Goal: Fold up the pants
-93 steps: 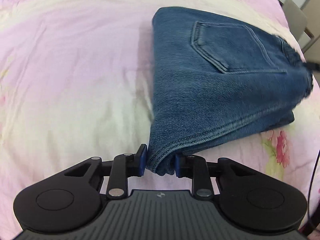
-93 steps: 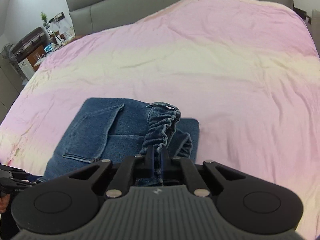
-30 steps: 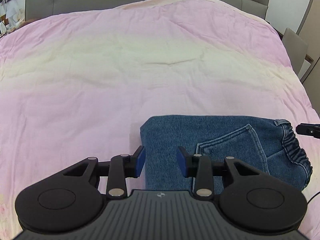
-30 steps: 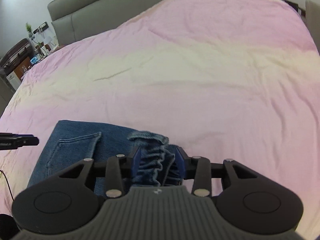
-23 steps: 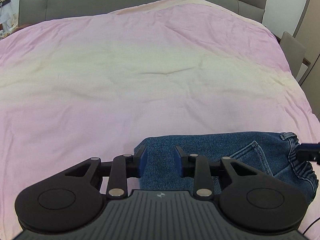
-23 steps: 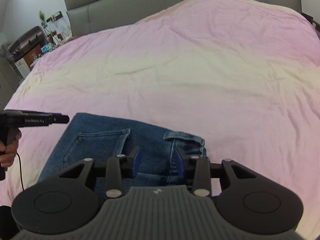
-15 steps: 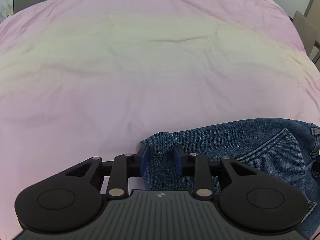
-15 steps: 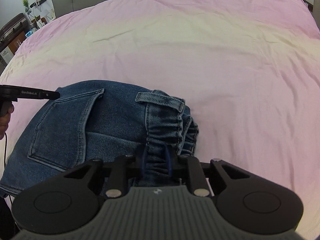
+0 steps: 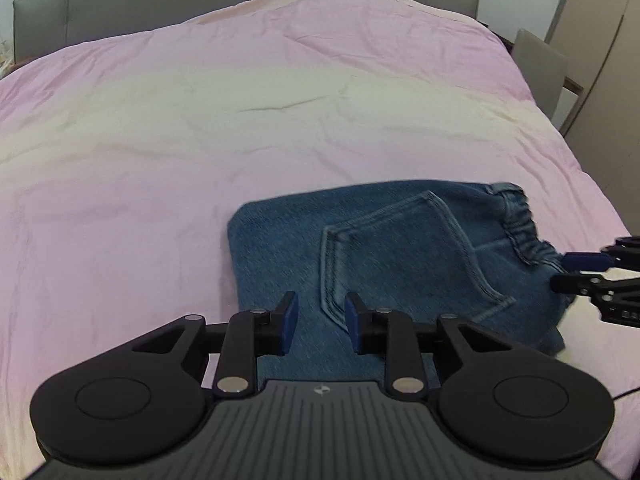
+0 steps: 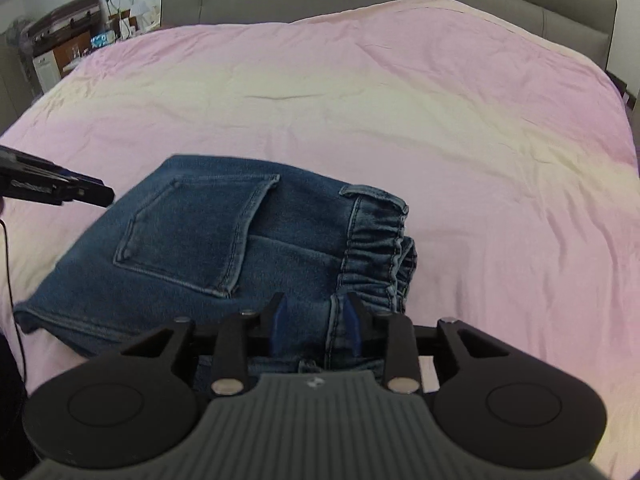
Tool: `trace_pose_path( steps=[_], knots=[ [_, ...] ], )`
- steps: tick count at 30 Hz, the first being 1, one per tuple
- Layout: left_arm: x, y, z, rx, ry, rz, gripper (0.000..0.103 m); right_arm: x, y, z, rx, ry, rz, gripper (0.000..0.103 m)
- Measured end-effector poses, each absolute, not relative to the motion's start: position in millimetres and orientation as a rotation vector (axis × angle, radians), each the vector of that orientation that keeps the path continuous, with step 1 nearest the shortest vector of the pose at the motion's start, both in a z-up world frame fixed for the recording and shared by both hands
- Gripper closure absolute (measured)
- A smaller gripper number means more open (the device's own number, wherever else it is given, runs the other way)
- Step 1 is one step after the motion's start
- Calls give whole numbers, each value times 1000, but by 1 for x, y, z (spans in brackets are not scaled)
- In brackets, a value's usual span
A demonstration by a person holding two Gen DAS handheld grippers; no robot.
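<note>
Pants position: the pants [image 9: 384,256] lie as a compact folded bundle on the pink bedspread [image 9: 200,128], near the foot edge of the bed, back pocket [image 10: 192,228] facing up.

Long axis: the bundle runs side to side across both views; plain folded edge at the person's left, gathered elastic waistband [image 10: 380,248] at the right end.

Left gripper: the left gripper [image 9: 318,322] hangs over the near left part of the bundle, blue pads spread apart, denim visible in the gap between them. Nothing is pinched.

Right gripper: the right gripper [image 10: 314,326] sits at the near right part, just beside the waistband. Pads are spread; a vertical seam shows between them, but the cloth is not clamped.

Contact: cannot tell whether either set of pads touches the denim or floats just above it.

Nearer hand: right gripper is nearer the waistband; left gripper is nearer the plain folded edge. Each shows in the other's view at the bundle's outer end.

Key relation: the bundle lies straight ahead of and below both grippers, its length crossing their pointing direction.

Stage (judgement): folding looks finished or nearly so; only tidying the slightly bunched waistband end seems left.

Containers: none in view; no bin, basket or drawer near the pants.
</note>
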State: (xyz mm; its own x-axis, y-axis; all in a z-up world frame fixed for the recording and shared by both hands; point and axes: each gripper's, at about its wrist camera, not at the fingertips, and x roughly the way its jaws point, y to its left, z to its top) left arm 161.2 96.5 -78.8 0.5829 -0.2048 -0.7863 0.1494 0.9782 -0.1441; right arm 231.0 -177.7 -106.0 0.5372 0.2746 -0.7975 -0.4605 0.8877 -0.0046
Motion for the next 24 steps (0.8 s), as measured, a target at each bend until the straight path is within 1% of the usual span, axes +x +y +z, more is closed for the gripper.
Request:
trace_pose_path(
  steps=[3, 8, 11, 15, 19, 22, 23, 24],
  knots=[
    [144, 83, -83, -22, 932, -226, 71, 222, -182, -128, -270, 935, 411, 73],
    [130, 68, -101, 36, 949, -209, 71, 220, -190, -151, -198, 949, 386, 73],
    [126, 69, -117, 26, 1022, -200, 71, 218, -192, -153, -183, 950, 387, 73],
    [116, 64, -138, 92, 1059, -195, 72, 215, -193, -158, -192, 926, 394, 73],
    [114, 65, -126, 91, 1057, -186, 72, 219, -190, -160, -194, 915, 381, 73],
    [100, 70, -109, 110, 1031, -194, 72, 219, -190, -148, -189, 890, 377, 73],
    [95, 73, -103, 128, 1016, -193, 70, 216, -190, -142, -194, 866, 375, 73],
    [89, 75, -98, 157, 999, -200, 60, 211, -191, -134, -188, 835, 371, 70]
  ],
)
